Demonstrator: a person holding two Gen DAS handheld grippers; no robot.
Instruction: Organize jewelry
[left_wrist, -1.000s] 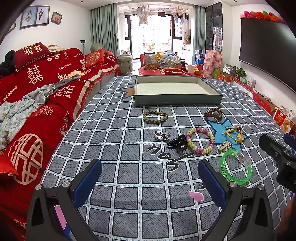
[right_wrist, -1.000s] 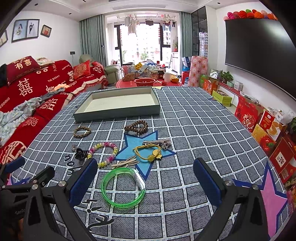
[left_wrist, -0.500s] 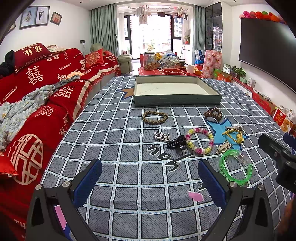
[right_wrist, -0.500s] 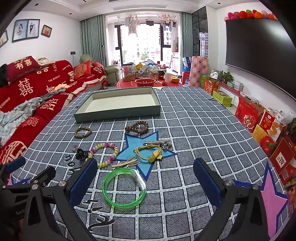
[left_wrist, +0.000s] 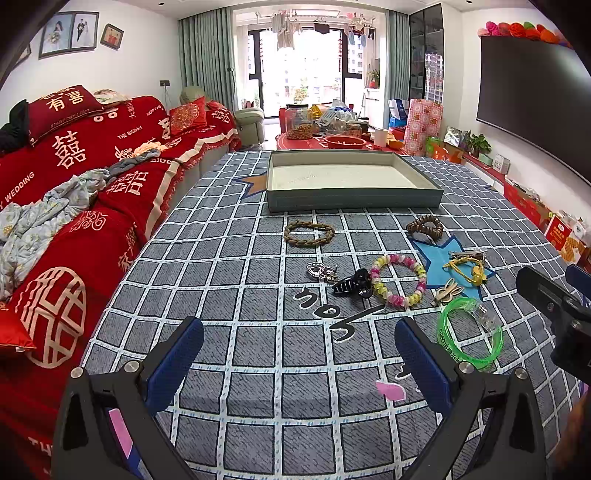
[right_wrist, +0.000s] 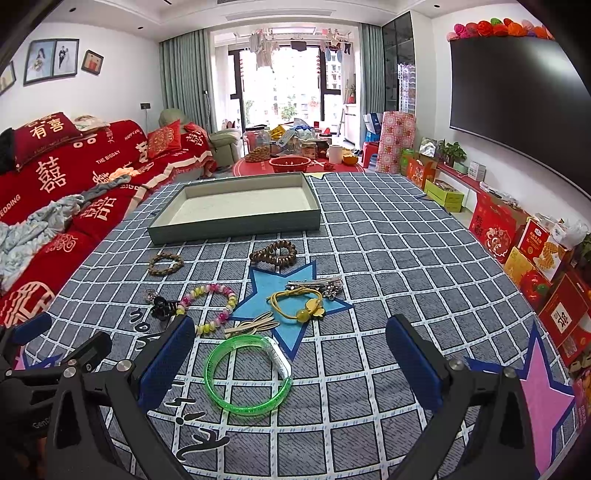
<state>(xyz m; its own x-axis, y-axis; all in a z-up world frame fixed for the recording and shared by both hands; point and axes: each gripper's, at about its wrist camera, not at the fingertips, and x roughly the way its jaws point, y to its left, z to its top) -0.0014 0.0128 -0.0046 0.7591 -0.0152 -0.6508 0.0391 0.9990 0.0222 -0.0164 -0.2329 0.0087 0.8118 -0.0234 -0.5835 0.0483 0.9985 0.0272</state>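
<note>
A shallow grey-green tray (left_wrist: 354, 205) (right_wrist: 236, 225) with a white inside stands empty at the far middle of the checked cloth. In front of it lie a brown braided bracelet (left_wrist: 309, 233) (right_wrist: 166, 263), a dark bead bracelet (left_wrist: 425, 227) (right_wrist: 273, 253), a pastel bead bracelet (left_wrist: 398, 275) (right_wrist: 210, 307), a black claw clip (left_wrist: 352, 284) (right_wrist: 162, 308), a silver charm (left_wrist: 320, 269), a yellow hair tie (left_wrist: 466, 268) (right_wrist: 299, 303), a metal clip (right_wrist: 314, 285) and a green bangle (left_wrist: 470, 338) (right_wrist: 248, 374). My left gripper (left_wrist: 299, 350) is open and empty. My right gripper (right_wrist: 290, 354) is open above the green bangle.
A red-covered sofa (left_wrist: 74, 184) with clothes on it runs along the left side. A low red table (right_wrist: 291, 162) with jars and bowls stands beyond the tray. Red boxes (right_wrist: 535, 254) line the right wall under a dark screen (right_wrist: 517, 107).
Both views shift only slightly; the right gripper drifts a little towards the jewelry. Nothing on the cloth has moved.
</note>
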